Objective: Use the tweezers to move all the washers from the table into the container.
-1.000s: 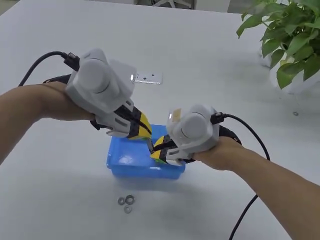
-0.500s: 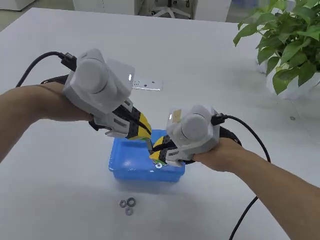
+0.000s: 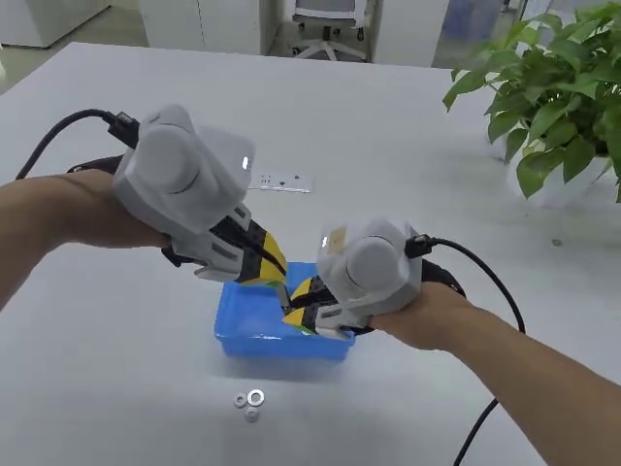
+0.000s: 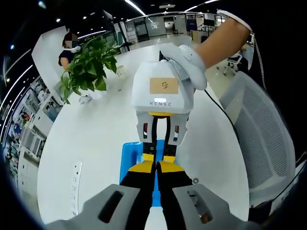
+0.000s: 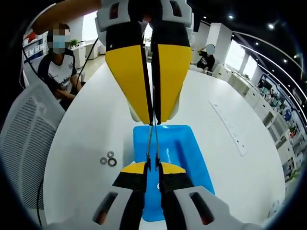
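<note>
While my left claw (image 4: 157,168) and right claw (image 5: 152,167) meet over blue container (image 3: 243,342), both pinch tweezers (image 5: 149,141); three washers (image 3: 250,400) on table (image 3: 388,146), near side.

It looks like an open-plan office. A big white table (image 3: 408,126) carries a socket strip (image 3: 281,182) and a potted plant (image 3: 553,87), with a swivel chair (image 3: 325,15) at its far end. Around it are glass partitions (image 4: 158,26) under strip lights (image 4: 135,8), a mesh chair (image 4: 268,129) and a seated person (image 5: 60,72).
</note>
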A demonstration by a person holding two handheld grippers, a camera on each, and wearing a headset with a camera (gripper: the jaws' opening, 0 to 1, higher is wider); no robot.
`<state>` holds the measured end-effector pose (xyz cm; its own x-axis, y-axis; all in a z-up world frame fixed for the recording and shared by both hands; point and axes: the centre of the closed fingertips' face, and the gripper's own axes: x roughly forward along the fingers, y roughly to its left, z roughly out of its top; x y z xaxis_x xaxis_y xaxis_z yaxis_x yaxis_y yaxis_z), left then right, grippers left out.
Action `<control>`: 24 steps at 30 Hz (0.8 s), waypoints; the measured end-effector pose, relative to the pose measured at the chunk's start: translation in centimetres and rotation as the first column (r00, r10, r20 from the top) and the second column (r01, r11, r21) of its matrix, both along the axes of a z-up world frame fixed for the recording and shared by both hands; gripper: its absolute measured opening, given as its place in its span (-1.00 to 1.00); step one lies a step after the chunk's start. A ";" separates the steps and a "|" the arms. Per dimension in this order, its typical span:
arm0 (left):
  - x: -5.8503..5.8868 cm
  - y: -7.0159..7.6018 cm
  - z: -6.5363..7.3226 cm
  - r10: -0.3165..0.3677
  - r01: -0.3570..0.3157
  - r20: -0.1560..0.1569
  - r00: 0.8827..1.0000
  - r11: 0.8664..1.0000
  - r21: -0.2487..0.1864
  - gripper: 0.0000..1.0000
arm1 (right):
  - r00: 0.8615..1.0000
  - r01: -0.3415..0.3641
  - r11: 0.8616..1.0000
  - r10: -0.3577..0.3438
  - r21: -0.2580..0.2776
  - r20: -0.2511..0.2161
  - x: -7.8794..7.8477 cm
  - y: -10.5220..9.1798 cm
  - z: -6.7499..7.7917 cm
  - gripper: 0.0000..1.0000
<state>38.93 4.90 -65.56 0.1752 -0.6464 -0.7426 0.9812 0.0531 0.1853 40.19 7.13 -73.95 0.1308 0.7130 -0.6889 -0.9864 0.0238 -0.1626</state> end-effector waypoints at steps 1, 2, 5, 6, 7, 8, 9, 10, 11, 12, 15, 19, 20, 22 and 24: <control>-0.2 0.0 0.1 0.000 0.000 0.000 1.000 1.000 0.001 -0.89 | 1.000 -0.001 1.000 0.001 0.002 0.001 -0.3 0.1 0.1 -0.79; -0.4 0.1 0.1 0.000 0.000 0.000 1.000 1.000 0.002 -0.89 | 1.000 -0.002 1.000 0.002 0.003 0.001 -0.4 0.1 0.1 -0.79; -1.1 0.2 0.1 0.000 0.000 -0.002 1.000 1.000 0.007 -0.89 | 1.000 -0.006 1.000 0.006 0.004 0.003 -1.0 0.2 0.1 -0.79; -1.3 0.3 0.1 0.001 -0.001 -0.003 1.000 1.000 0.007 -0.89 | 1.000 -0.009 1.000 0.008 0.006 0.002 -1.2 0.3 0.2 -0.79; -1.5 0.3 0.1 0.004 -0.004 -0.005 1.000 1.000 0.006 -0.89 | 1.000 -0.010 1.000 0.010 0.008 0.001 -1.4 0.3 0.1 -0.79; -1.8 0.4 0.0 0.006 -0.006 -0.005 1.000 1.000 0.005 -0.89 | 1.000 -0.012 1.000 0.012 0.008 0.001 -1.6 0.4 0.1 -0.79; -2.0 0.4 0.0 0.008 -0.008 -0.007 1.000 1.000 0.005 -0.89 | 1.000 -0.016 1.000 0.016 0.008 0.000 -2.0 0.5 0.1 -0.79; -2.3 0.5 -0.1 0.011 -0.011 -0.011 1.000 1.000 0.005 -0.89 | 1.000 -0.019 1.000 0.019 0.007 0.001 -2.2 0.6 0.0 -0.79; -2.5 0.6 -0.2 0.013 -0.013 -0.013 1.000 1.000 0.006 -0.89 | 1.000 -0.022 1.000 0.022 0.006 0.002 -2.3 0.6 0.0 -0.79; -2.8 0.7 -0.3 0.015 -0.015 -0.018 1.000 1.000 0.006 -0.89 | 1.000 -0.026 1.000 0.026 0.005 -0.001 -2.7 0.7 -0.1 -0.79; -3.3 0.9 -0.4 0.022 -0.022 -0.023 0.999 1.000 0.005 -0.89 | 0.999 -0.033 0.999 0.033 0.006 -0.005 -3.3 0.9 -0.3 -0.78; -4.1 1.1 -0.7 0.032 -0.032 -0.033 0.999 0.999 0.001 -0.89 | 0.999 -0.043 0.999 0.043 0.007 -0.012 -4.1 1.2 -0.6 -0.78; -4.2 1.1 -0.8 0.033 -0.033 -0.034 0.999 0.999 0.002 -0.89 | 0.999 -0.045 0.999 0.045 0.007 -0.012 -4.2 1.2 -0.7 -0.78; -4.6 1.2 -1.0 0.037 -0.037 -0.040 0.999 0.999 0.003 -0.89 | 0.999 -0.050 0.999 0.050 0.008 -0.020 -4.5 1.4 -0.9 -0.78; -4.8 1.3 -1.2 0.038 -0.038 -0.046 0.998 0.999 0.004 -0.89 | 0.998 -0.053 0.999 0.053 0.007 -0.024 -4.8 1.5 -1.1 -0.78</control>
<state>34.08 6.19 -66.79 0.1650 -0.6377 -0.7524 0.9861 0.0902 0.1398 35.38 8.62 -75.10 0.0760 0.7228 -0.6869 -0.9900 -0.0275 -0.1385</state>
